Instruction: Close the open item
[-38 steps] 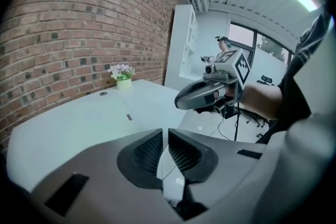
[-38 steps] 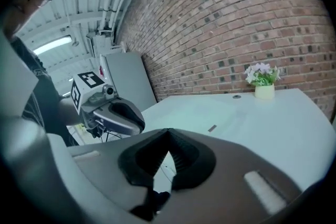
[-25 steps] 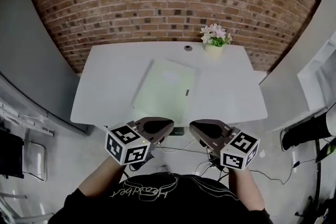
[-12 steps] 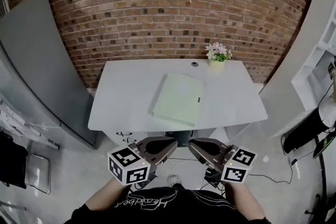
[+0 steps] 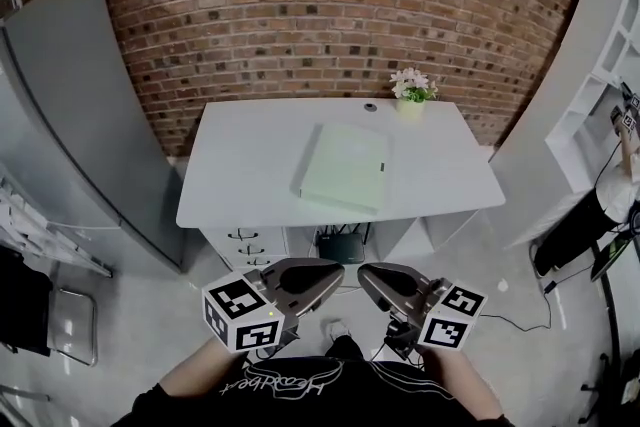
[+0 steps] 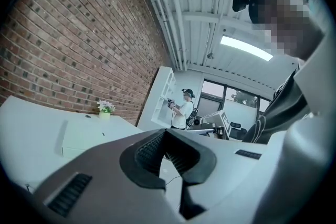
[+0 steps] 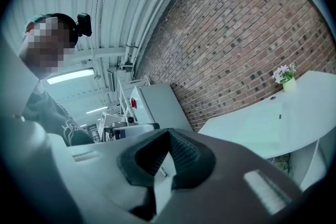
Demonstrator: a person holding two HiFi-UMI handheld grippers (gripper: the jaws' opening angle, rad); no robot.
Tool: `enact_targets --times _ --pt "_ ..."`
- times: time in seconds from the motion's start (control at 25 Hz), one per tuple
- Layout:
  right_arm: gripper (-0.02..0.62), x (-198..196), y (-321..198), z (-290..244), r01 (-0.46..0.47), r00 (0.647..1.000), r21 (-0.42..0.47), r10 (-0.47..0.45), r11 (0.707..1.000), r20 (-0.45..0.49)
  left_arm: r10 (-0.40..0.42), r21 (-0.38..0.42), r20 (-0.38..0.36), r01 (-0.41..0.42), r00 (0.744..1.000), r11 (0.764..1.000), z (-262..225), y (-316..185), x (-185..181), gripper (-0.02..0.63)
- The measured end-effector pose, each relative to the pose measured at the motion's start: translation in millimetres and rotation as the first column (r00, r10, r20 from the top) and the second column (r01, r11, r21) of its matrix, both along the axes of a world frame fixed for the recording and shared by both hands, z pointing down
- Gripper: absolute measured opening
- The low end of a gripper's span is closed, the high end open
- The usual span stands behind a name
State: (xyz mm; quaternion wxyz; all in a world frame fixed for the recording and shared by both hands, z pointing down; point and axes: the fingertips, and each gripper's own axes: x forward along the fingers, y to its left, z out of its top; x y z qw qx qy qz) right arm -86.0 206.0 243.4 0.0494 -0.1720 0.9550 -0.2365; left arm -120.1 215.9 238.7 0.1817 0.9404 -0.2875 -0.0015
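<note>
Nearest, below both claws, the wearer's dark shirt (image 5: 300, 385) carries a line of pale cursive print, too warped to read. The left claw (image 5: 325, 273) has its jaws pressed together with nothing between them. Its marker cube (image 5: 242, 313) shows only black-and-white squares, no letters. Just beside it, the right claw (image 5: 375, 277) is likewise pressed together and empty, with its own patterned cube (image 5: 450, 317).

Ahead of the claws and well apart from them stands a white desk (image 5: 240, 175), with drawers (image 5: 245, 240) and a black box (image 5: 342, 245) beneath it. On the desk top, ahead of the gap between the two claws, the pale green folder (image 5: 345, 167) lies flat with its cover down, closed. A small dark mark sits by its right edge, and no title can be read on it.

Beyond the folder a flower pot (image 5: 412, 95) stands at the desk's far edge, against the brick wall (image 5: 300, 5). Far off to the right of the right claw, a person (image 5: 618, 185) stands by white shelves.
</note>
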Motion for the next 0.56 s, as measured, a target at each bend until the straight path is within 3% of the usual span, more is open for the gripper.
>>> enact_targets --times 0.28,0.56 --pt "0.003 -11 25 -8 -0.008 1.000 0.021 0.008 1.000 0.008 0.018 0.046 0.023 -0.019 1.000 0.999 -7 22 -10 0.002" --pt "0.003 -21 39 -10 -0.014 1.000 0.027 0.014 1.000 0.006 0.030 0.070 0.091 -0.037 0.995 0.997 -2 40 -15 0.002"
